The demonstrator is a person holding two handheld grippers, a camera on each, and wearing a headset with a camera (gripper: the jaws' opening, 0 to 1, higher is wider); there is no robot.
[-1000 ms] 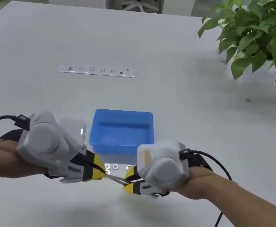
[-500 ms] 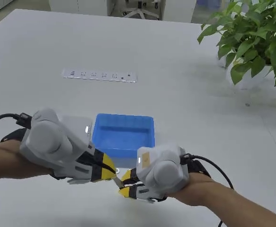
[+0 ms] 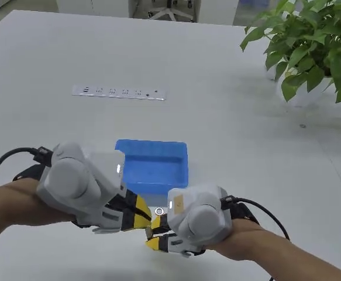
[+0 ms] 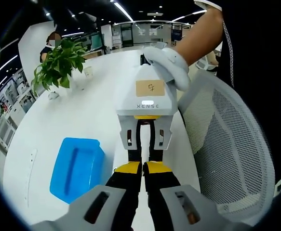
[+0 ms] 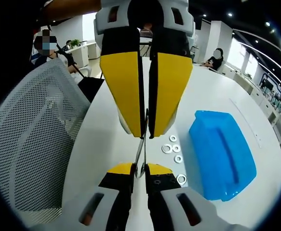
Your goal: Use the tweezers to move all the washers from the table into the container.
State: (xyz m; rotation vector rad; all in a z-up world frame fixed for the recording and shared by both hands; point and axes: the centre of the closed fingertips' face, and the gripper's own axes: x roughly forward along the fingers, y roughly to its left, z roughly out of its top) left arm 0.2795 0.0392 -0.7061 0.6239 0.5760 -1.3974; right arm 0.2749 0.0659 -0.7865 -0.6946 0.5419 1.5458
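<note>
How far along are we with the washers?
Done: nothing yet, as the blue container shows no washers inside. In hand: the tweezers, pinched at once by the left gripper and the right gripper. Left: five washers lying on the table beside the container.

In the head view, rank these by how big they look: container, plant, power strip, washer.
1. plant, though the frame cuts it off
2. container
3. power strip, long but thin
4. washer
The plant and power strip sit farther away, so this ranks looks only.
</note>
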